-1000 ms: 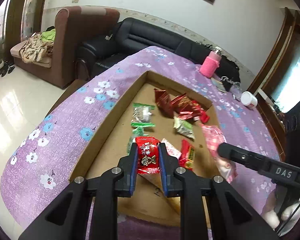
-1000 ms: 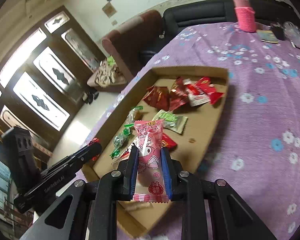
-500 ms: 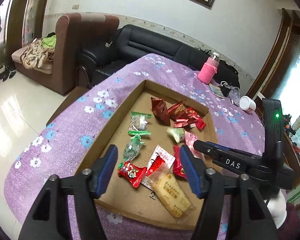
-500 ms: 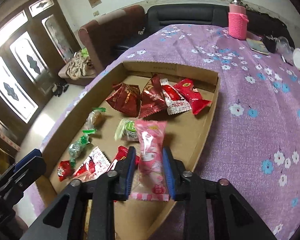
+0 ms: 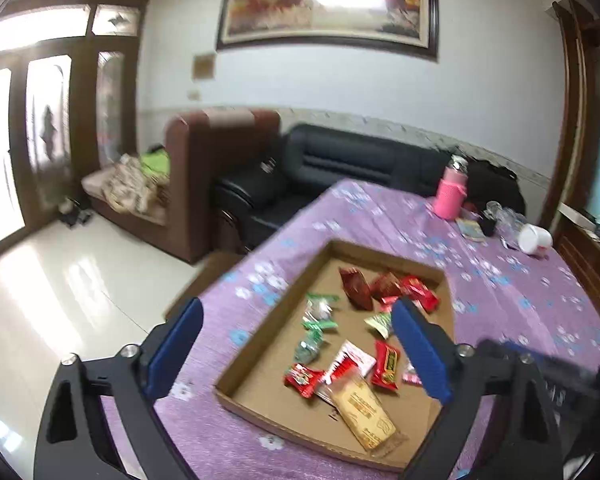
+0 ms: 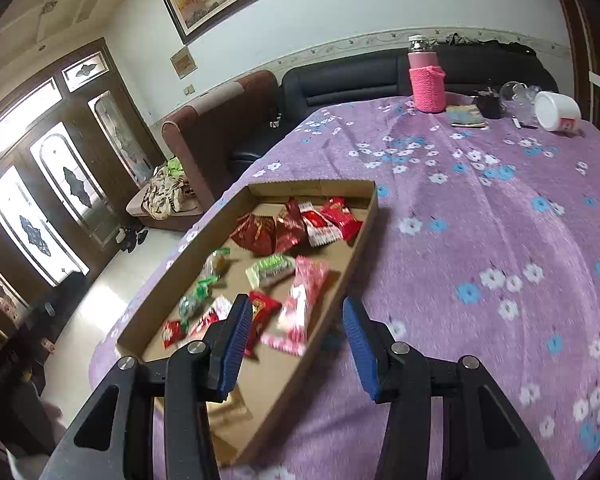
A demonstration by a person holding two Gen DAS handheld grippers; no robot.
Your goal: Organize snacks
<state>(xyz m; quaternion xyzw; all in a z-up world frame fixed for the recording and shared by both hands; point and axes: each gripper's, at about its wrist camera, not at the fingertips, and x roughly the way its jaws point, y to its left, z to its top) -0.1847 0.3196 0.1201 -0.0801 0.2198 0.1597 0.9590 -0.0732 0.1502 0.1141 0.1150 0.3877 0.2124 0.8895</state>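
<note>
A shallow cardboard tray (image 5: 260, 344) (image 6: 364, 240) lies on the purple flowered tablecloth (image 6: 500, 220) and holds several snack packets. My left gripper (image 5: 297, 304) hovers above the tray's near end, its jaws opening wide with nothing between them. Below it lie the small red packet (image 5: 302, 378) and a long biscuit packet (image 5: 364, 412). My right gripper (image 6: 296, 302) stands over the tray's right side, jaws opening. The pink packet (image 6: 302, 300) lies flat in the tray beneath it, free of the pads. Red packets (image 6: 296, 226) cluster at the far end and green sweets (image 5: 318, 316) along the left.
A pink-sleeved bottle (image 6: 426, 80), a booklet (image 6: 466, 116), glassware and a tipped white cup (image 6: 558, 110) stand at the table's far end. A black sofa (image 5: 360, 164) and a brown armchair (image 5: 220, 152) sit behind. The table's left edge drops to a tiled floor (image 5: 60, 280).
The left gripper let go of the small red packet, which now lies in the tray, then rose and widened. The right gripper released the pink packet into the tray and drew back.
</note>
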